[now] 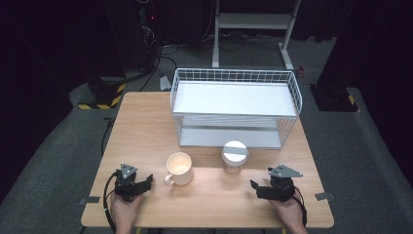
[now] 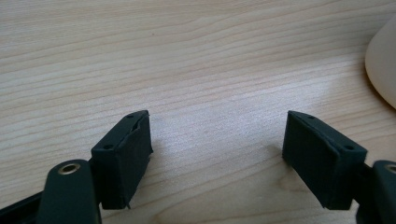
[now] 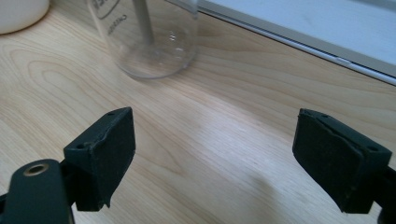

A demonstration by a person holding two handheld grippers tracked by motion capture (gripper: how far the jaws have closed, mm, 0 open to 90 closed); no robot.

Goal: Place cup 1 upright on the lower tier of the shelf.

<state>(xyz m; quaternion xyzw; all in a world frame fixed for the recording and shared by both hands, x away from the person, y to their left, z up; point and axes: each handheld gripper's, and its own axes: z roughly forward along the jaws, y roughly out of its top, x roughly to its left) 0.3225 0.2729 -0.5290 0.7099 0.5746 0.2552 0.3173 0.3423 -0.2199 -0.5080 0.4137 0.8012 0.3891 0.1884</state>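
Note:
A cream mug (image 1: 179, 168) stands on the wooden table (image 1: 146, 136), handle toward the near left. To its right is a clear plastic cup (image 1: 234, 157) with a white lid; its clear base (image 3: 149, 42) rises ahead in the right gripper view. My left gripper (image 1: 146, 181) rests low near the front edge, left of the mug, jaws apart with bare wood between them (image 2: 217, 154); the mug's side (image 2: 383, 65) sits at the far right of its view. My right gripper (image 1: 255, 187) hovers near the front right, open and empty (image 3: 215, 163), just short of the cup.
A white wire two-shelf rack (image 1: 234, 108) occupies the back of the table; its lower shelf edge (image 3: 299, 32) runs behind the cup. Beyond the table are a white stand (image 1: 253, 29), cables and dark floor.

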